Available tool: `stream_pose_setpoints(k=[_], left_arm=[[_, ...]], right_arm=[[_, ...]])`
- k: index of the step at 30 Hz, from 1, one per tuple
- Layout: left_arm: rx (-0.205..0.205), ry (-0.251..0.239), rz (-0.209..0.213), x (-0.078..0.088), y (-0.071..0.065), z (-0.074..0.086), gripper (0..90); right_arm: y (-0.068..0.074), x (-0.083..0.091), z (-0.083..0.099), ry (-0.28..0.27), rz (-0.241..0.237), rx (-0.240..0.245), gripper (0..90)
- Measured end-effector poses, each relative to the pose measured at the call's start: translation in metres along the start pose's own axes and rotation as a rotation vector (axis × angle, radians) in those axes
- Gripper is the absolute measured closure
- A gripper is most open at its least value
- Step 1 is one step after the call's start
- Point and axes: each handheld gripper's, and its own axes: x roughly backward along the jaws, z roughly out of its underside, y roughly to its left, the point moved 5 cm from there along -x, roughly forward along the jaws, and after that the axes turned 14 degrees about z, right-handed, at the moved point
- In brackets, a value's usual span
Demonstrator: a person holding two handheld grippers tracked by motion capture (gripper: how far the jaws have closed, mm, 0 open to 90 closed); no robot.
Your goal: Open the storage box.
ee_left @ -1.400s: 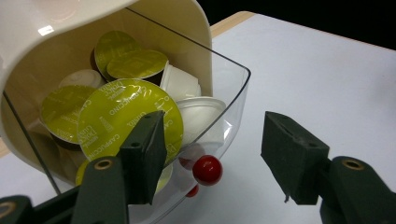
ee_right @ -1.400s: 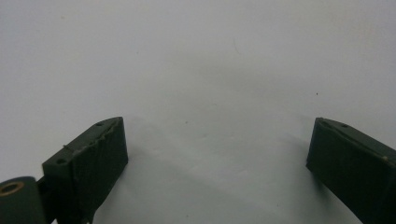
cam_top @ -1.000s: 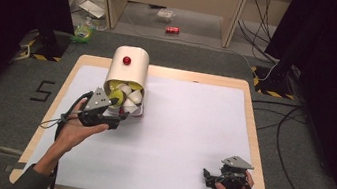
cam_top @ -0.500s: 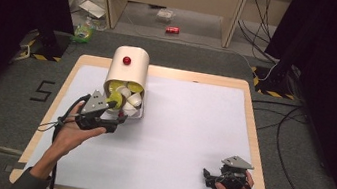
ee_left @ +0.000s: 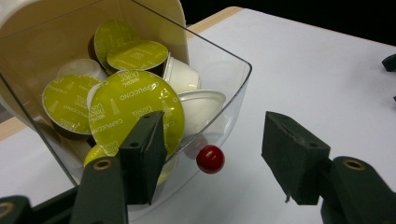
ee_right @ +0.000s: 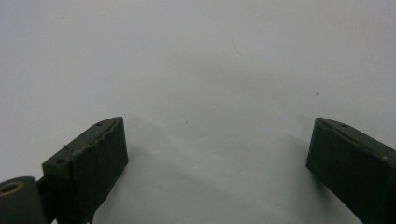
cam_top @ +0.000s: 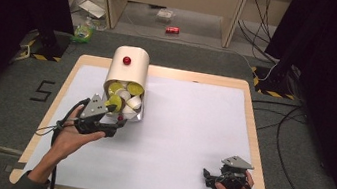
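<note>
Partly behind left claw (ee_left: pixel 212 154): green capsule (ee_left: pixel 135 112).

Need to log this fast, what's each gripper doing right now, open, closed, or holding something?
Left gripper: open, holding nothing, jaws at the clear drawer of coffee capsules.
Right gripper: open, empty, over the white table.

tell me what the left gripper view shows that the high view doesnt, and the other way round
Left gripper view alone: the word CAPPUCCINO printed on the big green capsule lid, the clear drawer wall seen close, and a red knob low on its front, between the open jaws.

High view alone: the whole table, the right gripper open near its front right corner, a second red knob on top of the cream box, and a red can on the floor beyond.

Both: the drawer of green and white capsules, and the left gripper open at it.
</note>
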Motion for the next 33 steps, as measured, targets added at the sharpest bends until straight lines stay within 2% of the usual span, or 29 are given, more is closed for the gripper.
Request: stream_pose_setpoints(k=[7,24,33], left_arm=[[-0.008,0.013,0.002,0.001,-0.004,0.002,38.8],[0.025,0.014,0.029,0.002,-0.007,0.004,37.6],[0.032,-0.018,0.014,0.011,-0.001,0.000,36.6]], right_arm=[[0.000,0.000,0.000,0.000,0.000,0.000,5.4],[0.000,0.000,0.000,0.000,0.000,0.000,5.5],[0.000,0.000,0.000,0.000,0.000,0.000,5.4]])
